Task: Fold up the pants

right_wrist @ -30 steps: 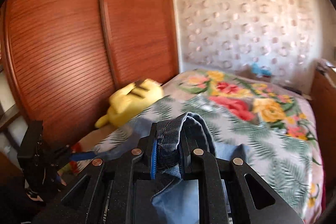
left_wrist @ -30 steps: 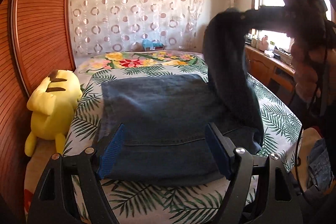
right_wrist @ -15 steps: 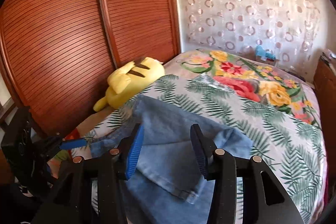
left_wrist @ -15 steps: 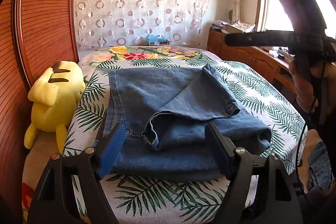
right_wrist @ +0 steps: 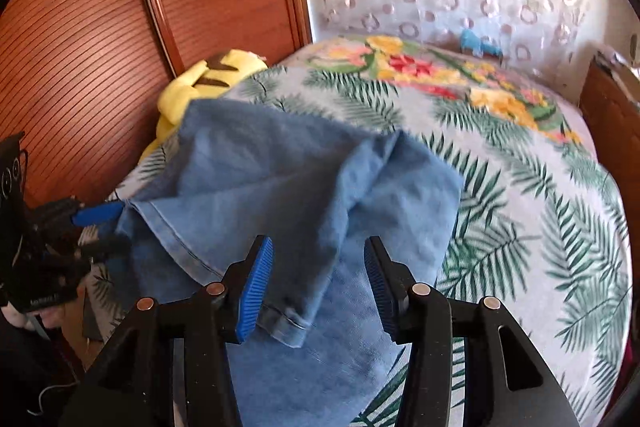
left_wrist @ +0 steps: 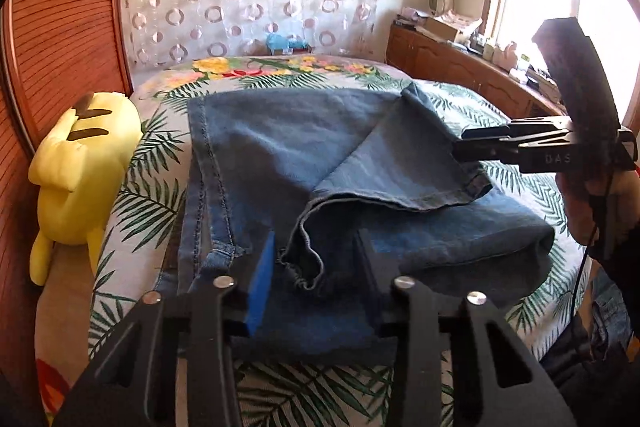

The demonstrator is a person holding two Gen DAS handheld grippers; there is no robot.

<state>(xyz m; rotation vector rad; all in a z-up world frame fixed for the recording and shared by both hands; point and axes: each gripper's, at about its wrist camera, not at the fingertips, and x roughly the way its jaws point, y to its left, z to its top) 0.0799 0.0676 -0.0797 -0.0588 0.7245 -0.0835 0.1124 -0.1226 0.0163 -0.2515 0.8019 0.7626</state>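
Pants (left_wrist: 288, 155) of blue denim lie folded on the bed (left_wrist: 160, 155), near its front edge, one leg end thrown back slantwise over the rest. The left gripper (left_wrist: 316, 279) has just been narrowing its fingers around the puckered hem at the front edge of the pile; cloth sits between them, though whether they pinch it I cannot tell. The right gripper (right_wrist: 318, 283) hangs over the folded leg, its fingers parted with nothing caught. A yellow plush toy (left_wrist: 80, 171) lies along the bed's left edge.
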